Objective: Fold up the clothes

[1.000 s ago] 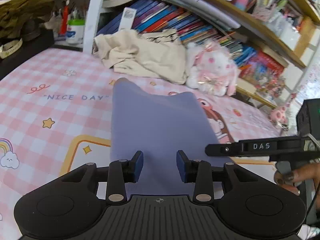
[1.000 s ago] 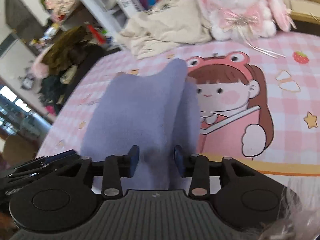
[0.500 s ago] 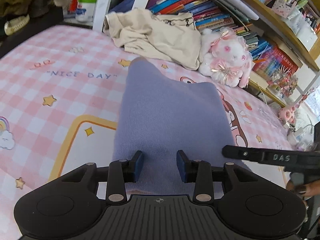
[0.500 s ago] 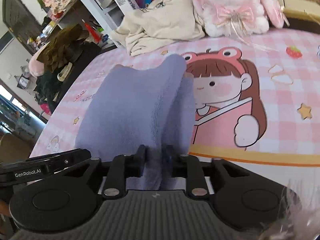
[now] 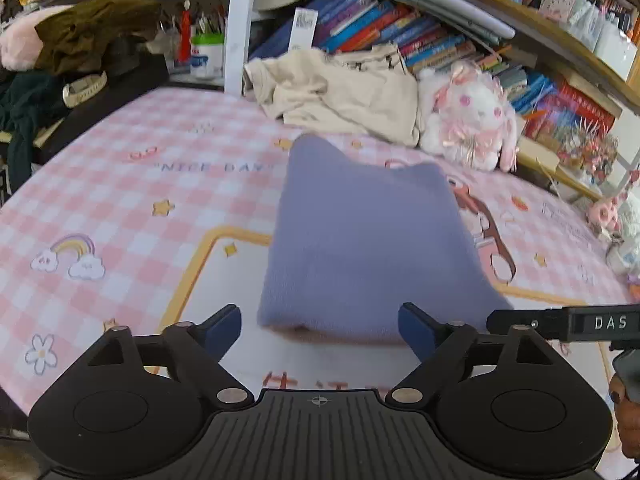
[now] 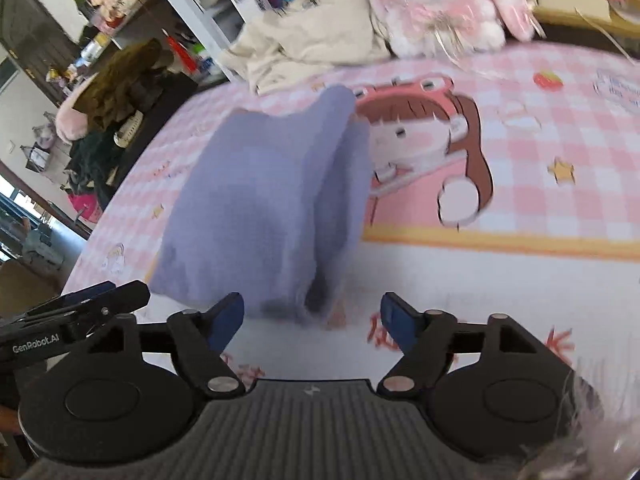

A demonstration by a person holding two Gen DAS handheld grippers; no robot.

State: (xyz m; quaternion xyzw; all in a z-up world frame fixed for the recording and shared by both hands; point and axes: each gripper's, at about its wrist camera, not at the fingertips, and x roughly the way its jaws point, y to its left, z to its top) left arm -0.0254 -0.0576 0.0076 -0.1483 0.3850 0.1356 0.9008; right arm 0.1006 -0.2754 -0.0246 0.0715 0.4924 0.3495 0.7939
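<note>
A lavender folded garment (image 5: 368,240) lies on the pink checked mat (image 5: 120,200), its near edge just ahead of both grippers. In the left wrist view my left gripper (image 5: 320,330) has its jaws opening wide, with the garment's near edge beyond the blue pads and nothing pressed between them. In the right wrist view the same garment (image 6: 264,200) shows a raised fold along its right side. My right gripper (image 6: 312,318) is also opening, its pads apart from the cloth's near corner. The right gripper's arm (image 5: 568,322) reaches in at the left view's right edge.
A crumpled cream garment (image 5: 340,88) and a white-and-pink plush rabbit (image 5: 468,120) sit at the mat's far side against bookshelves (image 5: 400,28). Dark clothes (image 5: 80,40) are heaped at the far left. The left gripper's arm (image 6: 72,312) shows at the right view's left edge.
Both grippers were shut on the lavender garment's near edge; both have let go, opened wide and drawn back a little. The garment now rests on the mat.
</note>
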